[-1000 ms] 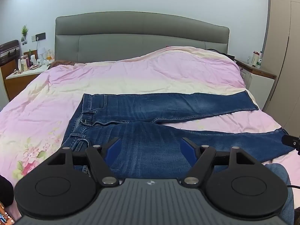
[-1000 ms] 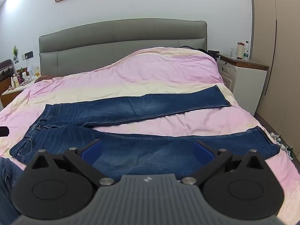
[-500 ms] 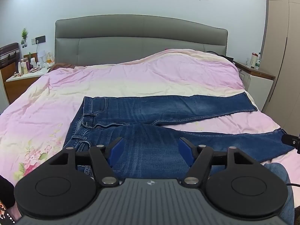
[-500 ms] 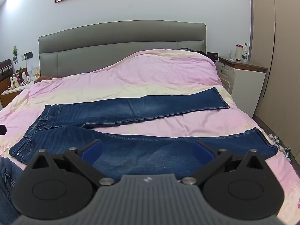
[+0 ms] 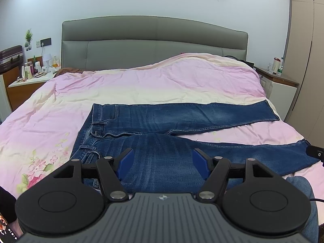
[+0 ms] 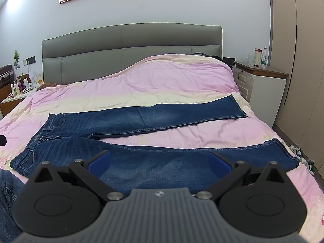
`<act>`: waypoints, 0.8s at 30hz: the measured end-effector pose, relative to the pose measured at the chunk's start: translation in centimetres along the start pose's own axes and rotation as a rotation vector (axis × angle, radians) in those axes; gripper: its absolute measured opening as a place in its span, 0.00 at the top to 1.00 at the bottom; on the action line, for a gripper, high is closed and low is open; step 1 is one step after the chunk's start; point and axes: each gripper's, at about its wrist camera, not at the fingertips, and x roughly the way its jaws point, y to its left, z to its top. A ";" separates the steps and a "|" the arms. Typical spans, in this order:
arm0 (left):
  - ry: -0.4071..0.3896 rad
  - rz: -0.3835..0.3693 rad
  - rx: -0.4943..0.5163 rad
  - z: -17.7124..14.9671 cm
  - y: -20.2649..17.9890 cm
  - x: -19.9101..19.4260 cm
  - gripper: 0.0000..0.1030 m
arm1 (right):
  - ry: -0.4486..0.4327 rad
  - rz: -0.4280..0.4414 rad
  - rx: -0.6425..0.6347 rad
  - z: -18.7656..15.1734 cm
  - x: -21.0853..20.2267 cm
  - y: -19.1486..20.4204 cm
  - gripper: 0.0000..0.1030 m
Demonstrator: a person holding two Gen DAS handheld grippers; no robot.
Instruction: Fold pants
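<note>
Dark blue jeans (image 5: 162, 121) (image 6: 141, 119) lie flat on the pink duvet, waistband to the left, both legs stretched out to the right and spread apart in a V. My left gripper (image 5: 163, 160) hovers open above the near leg by the hip, nothing between its blue pads. My right gripper (image 6: 160, 161) is also open, held over the middle of the near leg, with only denim showing behind the gap. The near leg's hem (image 6: 283, 151) lies near the bed's right edge.
The pink floral duvet (image 5: 141, 81) covers the bed, with a grey headboard (image 5: 154, 40) behind. A nightstand with bottles (image 5: 30, 77) stands left, a white one (image 6: 263, 85) right. Wardrobe doors (image 6: 303, 81) run along the right. A person's jeans-clad leg (image 6: 8, 192) is at the near edge.
Both views have tilted up slightly, so the jeans sit a little lower in frame. Both grippers stay open and the jeans have not moved.
</note>
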 end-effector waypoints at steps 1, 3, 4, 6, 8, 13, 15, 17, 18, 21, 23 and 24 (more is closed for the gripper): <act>0.000 0.000 0.001 0.0 0.0 0.0 0.24 | -0.001 -0.001 -0.002 0.1 0.0 0.1 0.05; -0.001 0.002 0.002 0.0 0.0 0.0 0.24 | -0.005 -0.004 -0.006 0.1 -0.1 0.1 0.05; -0.001 0.001 0.003 0.0 0.0 -0.1 0.24 | -0.006 -0.005 -0.008 0.0 -0.1 0.1 0.05; 0.000 0.002 0.003 0.0 0.0 -0.1 0.24 | -0.007 -0.009 -0.009 0.0 -0.1 0.0 0.05; -0.002 0.003 0.004 0.0 0.0 -0.1 0.24 | -0.005 -0.010 -0.008 0.0 -0.1 0.1 0.05; -0.002 0.005 0.003 -0.1 0.1 -0.2 0.24 | -0.002 -0.003 -0.003 0.0 -0.1 0.1 0.05; -0.002 0.005 0.003 -0.1 0.2 -0.2 0.24 | 0.000 -0.001 -0.002 -0.1 -0.1 0.1 0.05; -0.001 0.003 0.003 -0.1 0.2 -0.3 0.24 | -0.001 -0.003 -0.005 -0.1 -0.1 0.1 0.05; 0.001 0.003 0.004 -0.1 0.2 -0.1 0.24 | -0.001 -0.003 -0.006 -0.1 -0.1 0.1 0.05; 0.003 0.004 0.005 -0.1 0.3 -0.1 0.24 | -0.001 -0.004 -0.005 -0.1 -0.1 0.1 0.05; 0.002 0.005 0.004 -0.1 0.3 -0.1 0.24 | -0.001 -0.004 -0.005 -0.1 -0.1 0.1 0.05; 0.001 0.005 0.003 -0.1 0.3 -0.1 0.24 | -0.001 -0.004 -0.006 -0.1 -0.1 0.1 0.05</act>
